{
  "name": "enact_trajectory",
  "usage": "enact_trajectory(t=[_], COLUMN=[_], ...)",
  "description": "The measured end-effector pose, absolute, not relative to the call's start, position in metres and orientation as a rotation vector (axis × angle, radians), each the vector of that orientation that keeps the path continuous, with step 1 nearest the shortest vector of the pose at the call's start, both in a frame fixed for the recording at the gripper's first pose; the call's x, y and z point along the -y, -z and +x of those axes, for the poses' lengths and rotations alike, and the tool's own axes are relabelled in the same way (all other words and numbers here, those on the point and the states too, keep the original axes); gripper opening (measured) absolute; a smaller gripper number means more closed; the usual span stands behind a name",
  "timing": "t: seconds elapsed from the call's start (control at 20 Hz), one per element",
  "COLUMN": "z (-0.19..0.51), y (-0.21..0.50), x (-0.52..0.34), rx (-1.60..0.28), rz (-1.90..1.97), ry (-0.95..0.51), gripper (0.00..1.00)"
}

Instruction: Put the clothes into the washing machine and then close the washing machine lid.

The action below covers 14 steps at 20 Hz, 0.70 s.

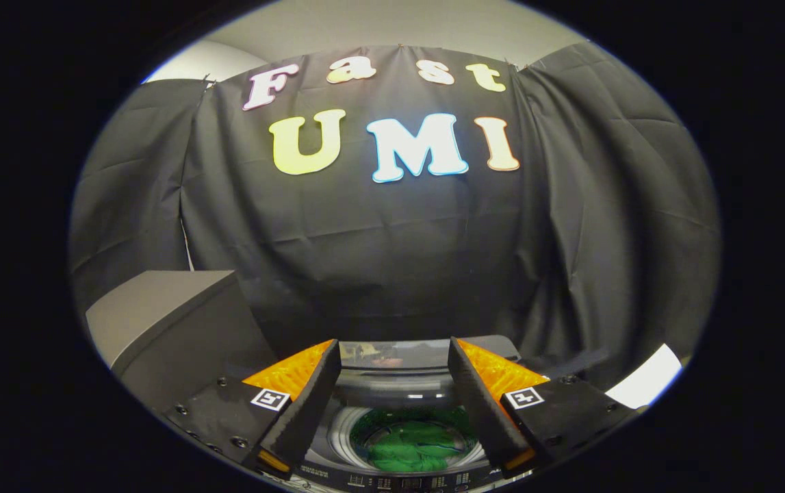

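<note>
The green clothes (414, 448) lie soft and limp down in the washing machine (392, 404) drum. Above it the gripper (395, 390) hangs, fingers spread apart, empty. The raised lid (392, 355) behind the drum looks stiff; I'd push its top edge.

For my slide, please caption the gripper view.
Open gripper above the washer, green clothes inside the drum, lid up.
</note>
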<state>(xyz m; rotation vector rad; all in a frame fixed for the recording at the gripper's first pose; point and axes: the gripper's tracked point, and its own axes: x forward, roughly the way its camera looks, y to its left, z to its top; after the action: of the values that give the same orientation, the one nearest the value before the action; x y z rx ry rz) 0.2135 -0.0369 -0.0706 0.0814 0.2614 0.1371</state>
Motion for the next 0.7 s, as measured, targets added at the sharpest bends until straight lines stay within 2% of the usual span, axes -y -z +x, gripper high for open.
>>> enact_trajectory(t=[0.4, 0.7], z=[0.189, 0.173], y=[0.091, 0.065], x=[0.03, 0.028], rx=[-0.283, -0.232], rz=[0.056, 0.052], ry=[-0.153, -0.153], gripper=[0.98, 0.98])
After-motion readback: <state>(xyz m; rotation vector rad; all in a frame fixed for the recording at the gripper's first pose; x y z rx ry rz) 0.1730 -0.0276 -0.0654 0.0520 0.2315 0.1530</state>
